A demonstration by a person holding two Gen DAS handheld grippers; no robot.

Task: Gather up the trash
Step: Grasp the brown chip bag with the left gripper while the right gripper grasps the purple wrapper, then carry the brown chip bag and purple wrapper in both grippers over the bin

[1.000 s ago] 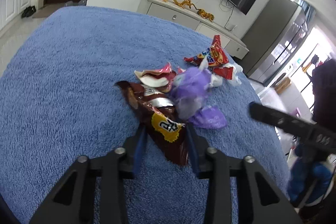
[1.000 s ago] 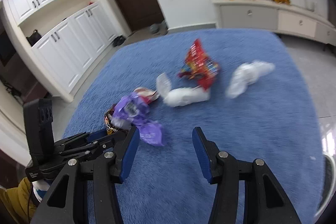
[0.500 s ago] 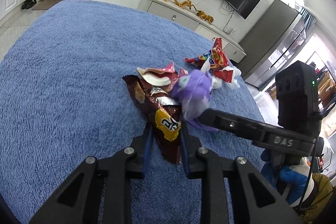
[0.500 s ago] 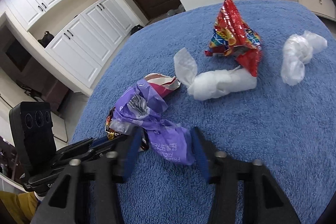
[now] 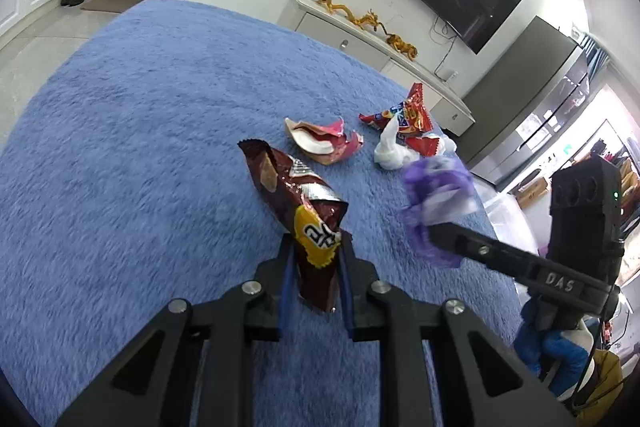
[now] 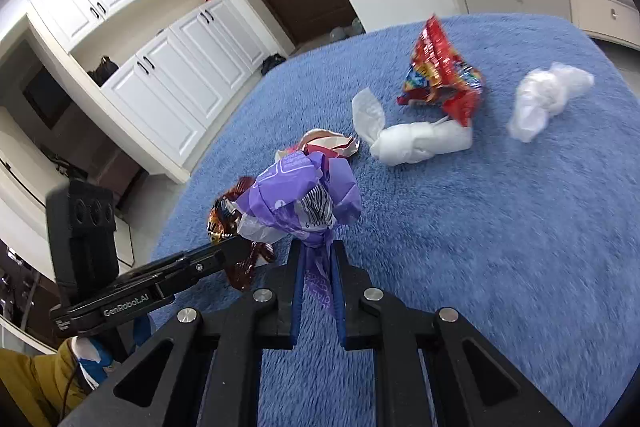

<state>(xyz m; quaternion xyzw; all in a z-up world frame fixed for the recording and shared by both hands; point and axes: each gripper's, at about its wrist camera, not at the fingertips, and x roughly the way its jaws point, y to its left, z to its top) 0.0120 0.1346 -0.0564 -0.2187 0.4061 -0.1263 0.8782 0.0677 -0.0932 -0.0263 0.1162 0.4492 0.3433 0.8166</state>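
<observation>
My left gripper [image 5: 314, 269] is closing its jaws on the brown snack bag [image 5: 298, 211], which sticks out ahead of its fingertips. My right gripper [image 6: 316, 267] is pinched nearly shut on the purple wrapper [image 6: 300, 199]. Beyond both, on the blue blanket [image 6: 500, 227], lie the red bag [image 6: 440, 75], white plastic wads [image 6: 420, 143] and torn pink wrapper [image 5: 324, 143].

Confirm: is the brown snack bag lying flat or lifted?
Lifted. The left gripper, jaws closing, pinches the brown snack bag by its lower end, so it hangs clear of the blue blanket.
</observation>
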